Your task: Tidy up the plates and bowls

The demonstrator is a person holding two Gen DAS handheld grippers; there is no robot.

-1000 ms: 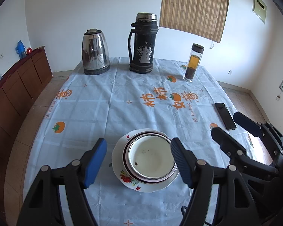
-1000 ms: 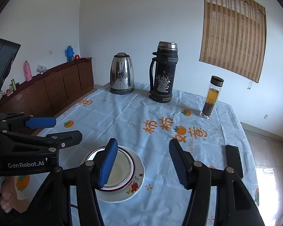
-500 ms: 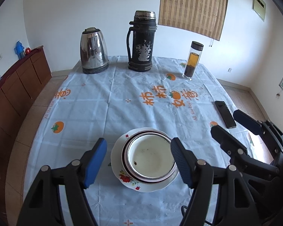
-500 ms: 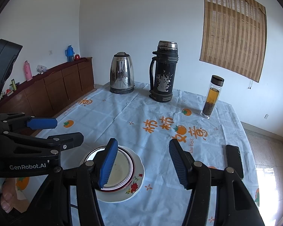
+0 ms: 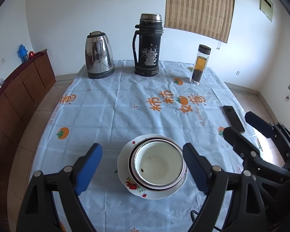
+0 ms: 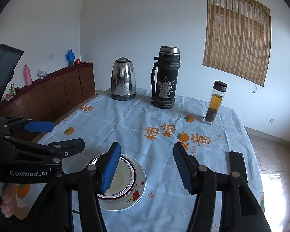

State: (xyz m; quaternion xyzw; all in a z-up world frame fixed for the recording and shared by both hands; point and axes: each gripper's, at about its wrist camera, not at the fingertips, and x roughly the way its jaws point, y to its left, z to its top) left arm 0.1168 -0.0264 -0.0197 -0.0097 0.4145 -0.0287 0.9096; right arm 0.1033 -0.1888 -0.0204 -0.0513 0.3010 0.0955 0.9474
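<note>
My left gripper (image 5: 142, 167) has just widened its jaws, which flank the bowl (image 5: 157, 166) without touching; it sits on the plate (image 5: 123, 171), near table edge. My right gripper (image 6: 145, 169) hangs apart, empty.

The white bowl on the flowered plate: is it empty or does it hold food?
Almost empty. The bowl sits upright on the flowered plate, and its white bottom shows, with only a few dark specks inside.
</note>
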